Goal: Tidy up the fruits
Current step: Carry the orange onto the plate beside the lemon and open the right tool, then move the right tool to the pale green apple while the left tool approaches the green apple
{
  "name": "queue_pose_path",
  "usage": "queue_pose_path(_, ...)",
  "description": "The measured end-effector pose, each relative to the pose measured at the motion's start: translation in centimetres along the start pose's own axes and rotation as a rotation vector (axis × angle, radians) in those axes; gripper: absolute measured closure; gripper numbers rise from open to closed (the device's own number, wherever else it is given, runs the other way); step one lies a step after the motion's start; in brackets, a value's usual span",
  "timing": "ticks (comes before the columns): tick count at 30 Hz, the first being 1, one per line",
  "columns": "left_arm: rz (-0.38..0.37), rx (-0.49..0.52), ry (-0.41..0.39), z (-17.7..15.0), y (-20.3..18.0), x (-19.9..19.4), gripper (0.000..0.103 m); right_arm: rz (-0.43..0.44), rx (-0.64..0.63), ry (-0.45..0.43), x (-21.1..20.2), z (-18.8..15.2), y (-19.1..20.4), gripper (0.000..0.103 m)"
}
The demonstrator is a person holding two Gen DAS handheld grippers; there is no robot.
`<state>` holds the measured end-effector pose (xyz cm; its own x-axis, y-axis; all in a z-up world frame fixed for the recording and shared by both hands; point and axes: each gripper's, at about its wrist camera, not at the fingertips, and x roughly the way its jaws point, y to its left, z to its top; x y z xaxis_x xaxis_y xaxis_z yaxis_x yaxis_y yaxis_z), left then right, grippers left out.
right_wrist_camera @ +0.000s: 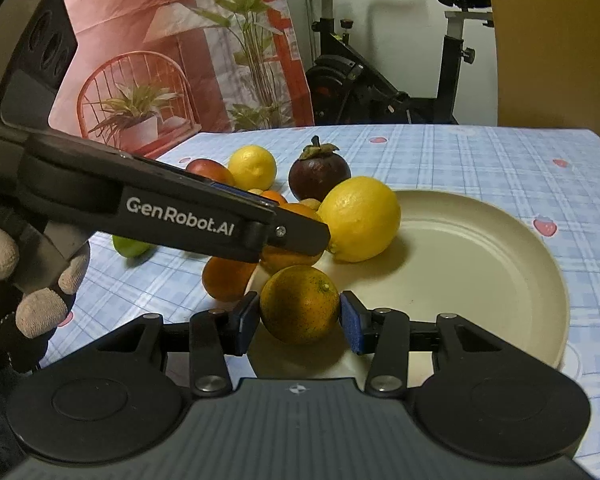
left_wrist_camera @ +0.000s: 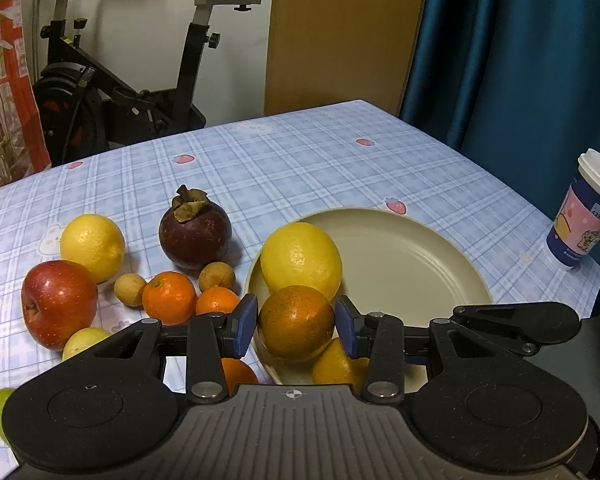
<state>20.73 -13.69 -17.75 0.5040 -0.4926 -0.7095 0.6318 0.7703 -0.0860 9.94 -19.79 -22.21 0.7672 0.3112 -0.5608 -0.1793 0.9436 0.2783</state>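
My table [left_wrist_camera: 340,160] carries the whole job: a cream plate [left_wrist_camera: 420,264] on one side and loose fruit scattered just beside it on the checked cloth. On the plate a large lemon [left_wrist_camera: 300,258] sits against the rim nearest that pile.

Both my hands are over the near rim, each with an orange gripped. My left claw [left_wrist_camera: 296,322] is closed partway on a dark-speckled orange [left_wrist_camera: 296,322], the blue pads pressing its sides, and that fruit hangs over the plate's edge, just in front of the lemon. My right claw [right_wrist_camera: 299,314] is likewise closed partway around a greenish orange [right_wrist_camera: 299,304], which lies over the plate's near rim, below and beside my left.

What the next move turns on, I think, is this: free plate floor lies ahead and away from the loose pile, beyond both oranges. My right claw has the clearer way to it; my left has the lemon straight ahead.

Off the plate wait a red apple [left_wrist_camera: 58,304], a second lemon [left_wrist_camera: 92,246], a mangosteen [left_wrist_camera: 194,232], small mandarins [left_wrist_camera: 168,298] and two longans [left_wrist_camera: 130,290].
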Motion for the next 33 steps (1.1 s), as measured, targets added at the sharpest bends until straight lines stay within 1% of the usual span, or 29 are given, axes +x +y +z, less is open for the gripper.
queue_pose_path(8,0.005,-0.017,0.004,0.0,0.1,-0.1,0.058,0.003,0.006,0.005,0.3,0.1,-0.1,0.057)
queue_pose_path(13,0.016,-0.025,0.019,0.0,0.2,0.1,0.058,0.002,0.005,0.006,0.3,0.1,-0.1,0.057)
queue_pose_path(23,0.027,-0.036,-0.005,0.4,0.1,-0.5,0.058,-0.018,-0.009,-0.006,0.1,0.1,0.0,0.055)
queue_pose_path(27,0.035,-0.039,-0.010,0.4,0.0,-0.7,0.057,-0.039,-0.016,-0.024,0.0,0.2,0.0,0.046)
queue_pose_path(30,0.043,-0.045,-0.022,0.5,0.1,-1.2,0.055,-0.046,-0.015,-0.036,-0.2,0.2,0.0,0.045)
queue_pose_path(33,0.050,-0.057,-0.048,0.7,0.3,-2.1,0.055,-0.049,-0.018,-0.054,-0.4,0.2,-0.1,0.044)
